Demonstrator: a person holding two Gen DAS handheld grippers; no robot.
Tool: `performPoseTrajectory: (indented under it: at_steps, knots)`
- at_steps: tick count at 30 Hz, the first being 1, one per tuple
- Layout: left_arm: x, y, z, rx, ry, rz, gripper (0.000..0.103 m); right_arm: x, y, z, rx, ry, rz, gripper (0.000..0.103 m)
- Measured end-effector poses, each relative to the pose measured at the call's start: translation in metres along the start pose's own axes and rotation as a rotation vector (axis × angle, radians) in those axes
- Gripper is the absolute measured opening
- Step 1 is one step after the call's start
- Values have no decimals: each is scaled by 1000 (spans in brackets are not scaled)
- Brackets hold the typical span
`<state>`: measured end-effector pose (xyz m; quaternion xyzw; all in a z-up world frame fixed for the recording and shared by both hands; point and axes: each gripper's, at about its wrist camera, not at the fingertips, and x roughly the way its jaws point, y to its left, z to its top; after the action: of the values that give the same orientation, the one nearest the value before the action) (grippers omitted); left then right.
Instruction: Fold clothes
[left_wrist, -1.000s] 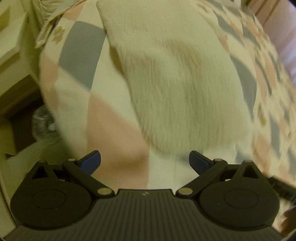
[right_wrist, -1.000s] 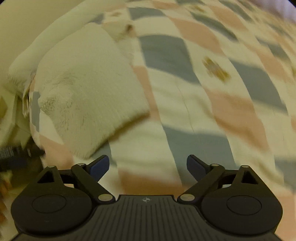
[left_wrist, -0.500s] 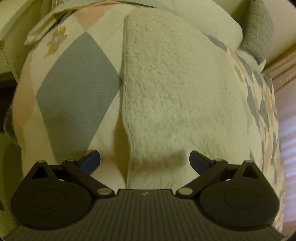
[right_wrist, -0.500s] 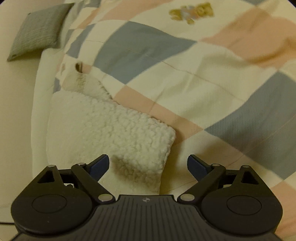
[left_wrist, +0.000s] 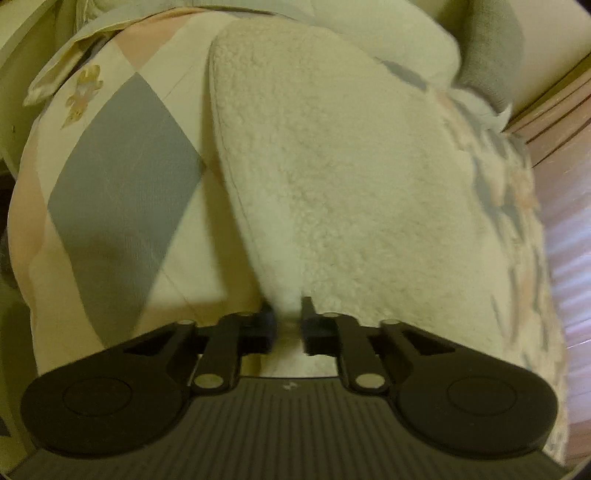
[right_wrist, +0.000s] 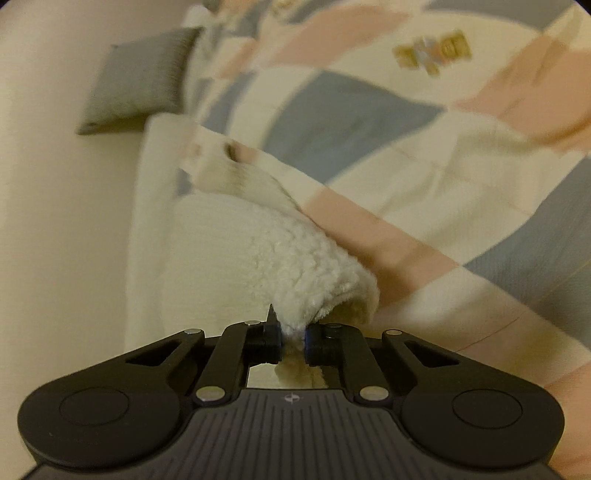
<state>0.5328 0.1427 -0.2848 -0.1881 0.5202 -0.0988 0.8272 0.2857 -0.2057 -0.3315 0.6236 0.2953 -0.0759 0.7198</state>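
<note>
The fluffy cream garment (left_wrist: 332, 177) lies on the checked bed cover (left_wrist: 122, 192). The left gripper (left_wrist: 287, 325) and right gripper (right_wrist: 293, 334) each pinch its near edge, jaws nearly closed. The thick fleece could slip out if one pulls harder.

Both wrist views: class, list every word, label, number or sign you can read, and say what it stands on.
No readable text in either view.
Left gripper body: a small pale emblem, no letters.
Right gripper body: a small round emblem, no letters.
Quilt: a blurred teddy-bear motif, no words.
Fleece garment: no label shows.
</note>
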Motion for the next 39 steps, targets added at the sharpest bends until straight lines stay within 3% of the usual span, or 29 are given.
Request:
performPoseTrajectory:
  at_steps: [5,9,12,17,21,25,29,31,34,39]
  knots:
    - [-60,-35,-46,81,-34,-68,5,-52,5,2,-48,-35,61,10]
    - [-117,-66,-111,145,-39,-146,5,-130,-20,2,-68,-68,67,10]
    - [-152,-89,-186,218,-14,-181,4,-203,-60,-5,-54,-100,40,10]
    - [-172,-113,-321,269,110,-245,5,-347,-154,-31,5,-193,-49,10]
    - [-164,-122,-429,286,255,-272,5,-442,-230,-60,68,-254,-144,10]
    - [-149,-121,-488,330,350,-261,6,-496,-290,-85,132,-273,-185,13]
    - [-137,-108,-499,386,304,-253,15,-501,-320,-98,81,-246,-226,39]
    - [-124,-97,-495,400,275,-253,17,-497,-329,-102,4,-253,-251,45]
    - [-107,-83,-486,417,227,-288,30,-493,-347,-109,-108,-284,-228,53]
    - [-83,-78,-488,519,151,-355,33,-483,-371,-116,-238,-291,-148,55]
